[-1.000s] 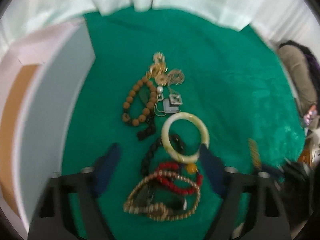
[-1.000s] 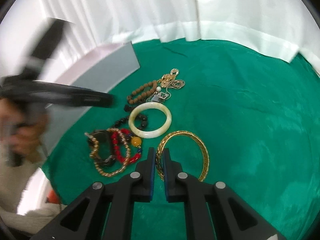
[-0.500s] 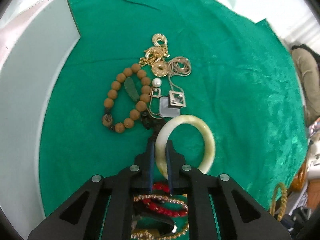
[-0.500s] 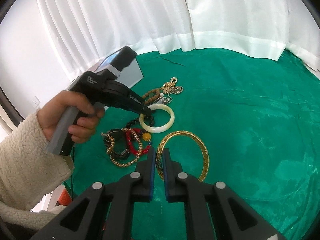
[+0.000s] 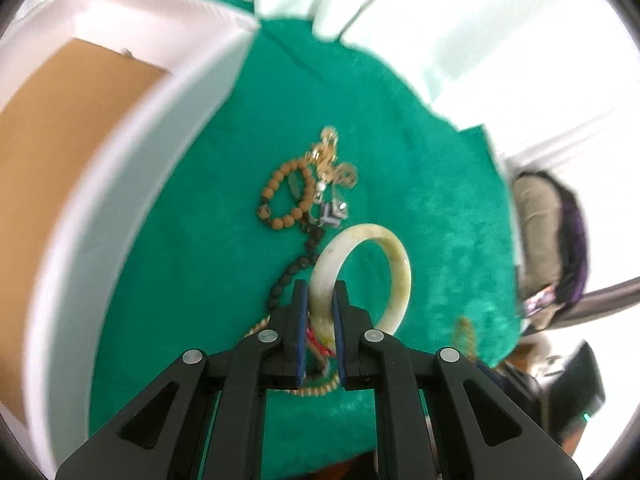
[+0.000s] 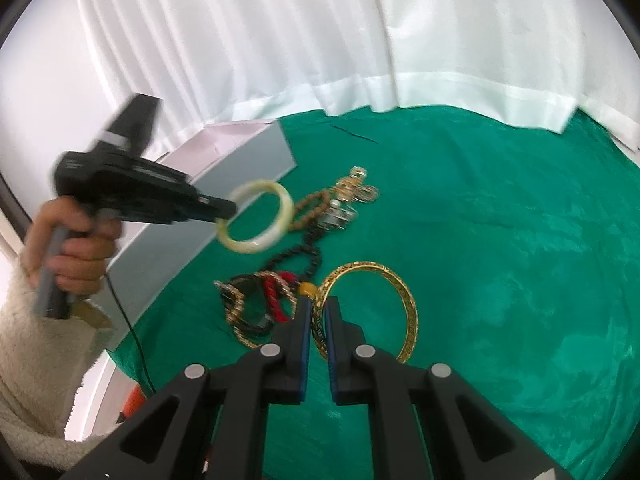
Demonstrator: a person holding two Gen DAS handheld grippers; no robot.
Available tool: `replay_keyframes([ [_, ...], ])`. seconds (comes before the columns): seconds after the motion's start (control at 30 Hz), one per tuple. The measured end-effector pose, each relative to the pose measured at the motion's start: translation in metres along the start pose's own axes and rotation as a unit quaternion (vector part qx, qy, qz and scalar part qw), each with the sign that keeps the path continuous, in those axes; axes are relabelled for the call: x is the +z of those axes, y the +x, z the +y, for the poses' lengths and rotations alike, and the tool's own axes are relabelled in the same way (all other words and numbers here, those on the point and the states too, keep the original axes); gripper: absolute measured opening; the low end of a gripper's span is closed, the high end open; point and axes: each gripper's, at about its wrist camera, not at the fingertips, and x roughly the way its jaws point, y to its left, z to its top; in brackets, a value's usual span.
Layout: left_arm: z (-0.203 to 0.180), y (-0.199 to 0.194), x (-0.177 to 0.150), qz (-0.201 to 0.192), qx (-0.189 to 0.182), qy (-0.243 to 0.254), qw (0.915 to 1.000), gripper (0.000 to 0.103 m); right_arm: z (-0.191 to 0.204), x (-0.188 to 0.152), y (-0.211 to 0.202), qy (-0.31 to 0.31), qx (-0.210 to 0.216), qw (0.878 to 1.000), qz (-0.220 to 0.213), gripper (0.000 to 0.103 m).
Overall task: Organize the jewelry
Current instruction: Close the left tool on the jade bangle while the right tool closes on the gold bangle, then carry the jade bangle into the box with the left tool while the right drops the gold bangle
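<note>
My left gripper [image 5: 320,296] is shut on the pale jade bangle [image 5: 396,252] and holds it in the air above the green cloth; it also shows in the right wrist view [image 6: 256,218], next to the box. My right gripper [image 6: 318,312] is shut on the rim of the gold bangle [image 6: 400,288], which rests on the cloth. A pile of jewelry lies between: a brown bead bracelet [image 5: 280,196], a black bead strand [image 6: 304,252], gold chains and pendants [image 6: 356,190], red and gold bracelets [image 6: 260,300].
An open white box [image 5: 100,200] with a tan bottom stands at the left of the cloth, its grey wall [image 6: 224,184] facing the jewelry. White curtains [image 6: 360,40] hang behind. A bag [image 5: 548,232] sits off the cloth's right edge.
My left gripper closed on the jade bangle and lifted it off the cloth, toward the box. My right gripper stayed shut on the gold bangle.
</note>
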Motion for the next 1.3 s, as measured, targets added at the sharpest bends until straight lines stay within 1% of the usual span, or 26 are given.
replay_keyframes([
  [0.03, 0.004, -0.026, -0.006, -0.019, -0.006, 0.000, 0.9998, 0.010, 0.010, 0.007, 0.004, -0.010, 0.006, 1.000, 0.001, 0.007],
  [0.07, 0.007, -0.032, -0.004, -0.029, -0.006, -0.001, 0.9996, 0.010, 0.016, 0.011, 0.006, -0.017, 0.010, 1.000, 0.001, 0.007],
  [0.1, 0.014, -0.053, -0.008, -0.044, -0.004, -0.002, 0.9990, 0.010, 0.029, 0.020, 0.010, -0.030, 0.020, 0.999, 0.000, 0.007],
  [0.13, 0.024, -0.076, -0.013, -0.062, 0.004, -0.004, 0.9981, 0.010, 0.045, 0.029, 0.015, -0.045, 0.032, 0.998, -0.001, 0.007],
  [0.17, 0.033, -0.092, -0.018, -0.074, 0.014, -0.008, 0.9971, 0.010, 0.055, 0.035, 0.018, -0.055, 0.040, 0.998, -0.001, 0.007],
  [0.27, 0.074, -0.139, -0.031, -0.111, 0.055, -0.042, 0.9915, 0.010, 0.108, 0.063, 0.036, -0.099, 0.082, 0.992, 0.000, 0.007],
  [0.37, 0.121, -0.172, -0.044, -0.138, 0.098, -0.095, 0.9811, 0.010, 0.175, 0.093, 0.064, -0.152, 0.126, 0.980, 0.004, 0.007],
  [0.43, 0.153, -0.185, -0.053, -0.152, 0.122, -0.133, 0.9718, 0.010, 0.207, 0.104, 0.082, -0.173, 0.140, 0.975, 0.007, 0.007],
  [0.47, 0.166, -0.188, -0.057, -0.156, 0.131, -0.146, 0.9682, 0.010, 0.226, 0.110, 0.094, -0.184, 0.148, 0.972, 0.012, 0.007],
  [0.53, 0.193, -0.188, -0.063, -0.165, 0.154, -0.176, 0.9582, 0.010, 0.258, 0.119, 0.121, -0.202, 0.154, 0.967, 0.021, 0.007],
  [0.57, 0.205, -0.191, -0.063, -0.167, 0.161, -0.182, 0.9557, 0.010, 0.272, 0.122, 0.135, -0.213, 0.154, 0.965, 0.027, 0.007],
  [0.63, 0.227, -0.182, -0.066, -0.165, 0.183, -0.204, 0.9474, 0.010, 0.300, 0.125, 0.168, -0.232, 0.146, 0.960, 0.046, 0.007],
  [0.73, 0.246, -0.167, -0.066, -0.152, 0.193, -0.221, 0.9438, 0.010, 0.321, 0.124, 0.202, -0.251, 0.127, 0.956, 0.076, 0.007],
  [0.83, 0.260, -0.157, -0.068, -0.141, 0.205, -0.228, 0.9415, 0.010, 0.329, 0.114, 0.221, -0.268, 0.102, 0.953, 0.096, 0.007],
  [0.93, 0.263, -0.151, -0.071, -0.141, 0.215, -0.224, 0.9401, 0.013, 0.331, 0.109, 0.234, -0.259, 0.086, 0.956, 0.107, 0.010],
  [0.97, 0.262, -0.152, -0.072, -0.146, 0.220, -0.223, 0.9384, 0.015, 0.332, 0.107, 0.236, -0.255, 0.081, 0.957, 0.108, 0.014],
  [1.0, 0.260, -0.152, -0.072, -0.150, 0.223, -0.220, 0.9376, 0.023, 0.333, 0.106, 0.236, -0.253, 0.082, 0.958, 0.107, 0.027],
  [1.03, 0.255, -0.155, -0.074, -0.160, 0.230, -0.212, 0.9363, 0.043, 0.332, 0.106, 0.235, -0.250, 0.083, 0.959, 0.106, 0.049],
  [1.07, 0.251, -0.158, -0.075, -0.169, 0.236, -0.204, 0.9347, 0.055, 0.329, 0.105, 0.231, -0.242, 0.087, 0.961, 0.101, 0.058],
  [1.1, 0.244, -0.164, -0.078, -0.184, 0.246, -0.195, 0.9314, 0.072, 0.329, 0.106, 0.229, -0.237, 0.090, 0.962, 0.096, 0.062],
  [1.13, 0.237, -0.166, -0.077, -0.199, 0.257, -0.186, 0.9274, 0.081, 0.327, 0.106, 0.226, -0.232, 0.094, 0.964, 0.092, 0.062],
  [1.17, 0.230, -0.170, -0.080, -0.214, 0.270, -0.175, 0.9224, 0.083, 0.323, 0.106, 0.218, -0.226, 0.095, 0.966, 0.087, 0.063],
  [1.2, 0.220, -0.175, -0.083, -0.230, 0.287, -0.163, 0.9152, 0.088, 0.319, 0.107, 0.212, -0.221, 0.093, 0.967, 0.082, 0.068],
  [1.23, 0.211, -0.179, -0.086, -0.244, 0.299, -0.154, 0.9095, 0.092, 0.315, 0.107, 0.205, -0.217, 0.091, 0.969, 0.074, 0.076],
  [1.3, 0.193, -0.184, -0.092, -0.273, 0.312, -0.135, 0.8998, 0.097, 0.302, 0.106, 0.182, -0.210, 0.085, 0.973, 0.045, 0.080],
])
